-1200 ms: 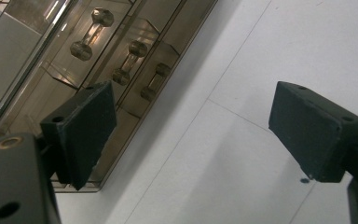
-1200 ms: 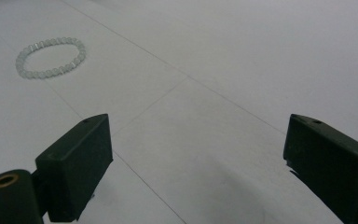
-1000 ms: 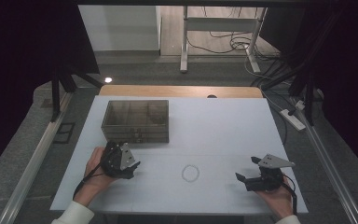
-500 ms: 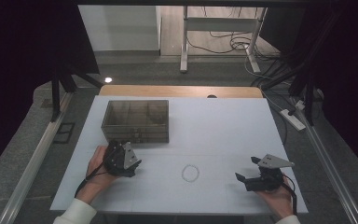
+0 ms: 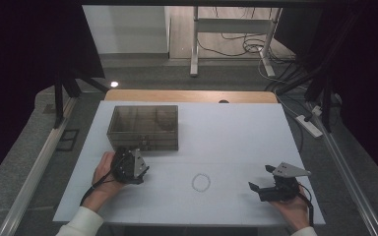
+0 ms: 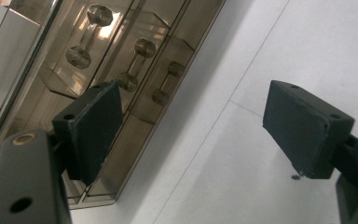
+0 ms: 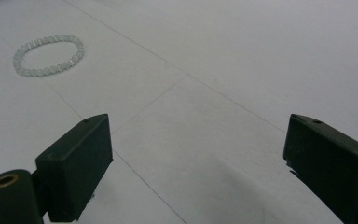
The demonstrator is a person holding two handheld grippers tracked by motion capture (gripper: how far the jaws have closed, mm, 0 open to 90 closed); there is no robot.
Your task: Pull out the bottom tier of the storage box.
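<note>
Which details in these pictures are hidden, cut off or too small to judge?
- Box, high view: the inside is dark and small; contents unreadable.
- Box, left gripper view: edges crop it and one pad of the left tongs covers part, so the knob count is uncertain.
- Bracelet, high view: beads too small to judge.
- Right tongs, high view: small and dark; their opening reads better in the right gripper view.

One white worktop (image 5: 236, 128) carries one smoky clear box (image 5: 144, 127) at about ten o'clock and one bead bracelet (image 5: 201, 182) near six. Three metal knobs (image 6: 135, 64) line the box's front. Two claws are present: left claw (image 5: 140, 172), right claw (image 5: 257, 184).
</note>
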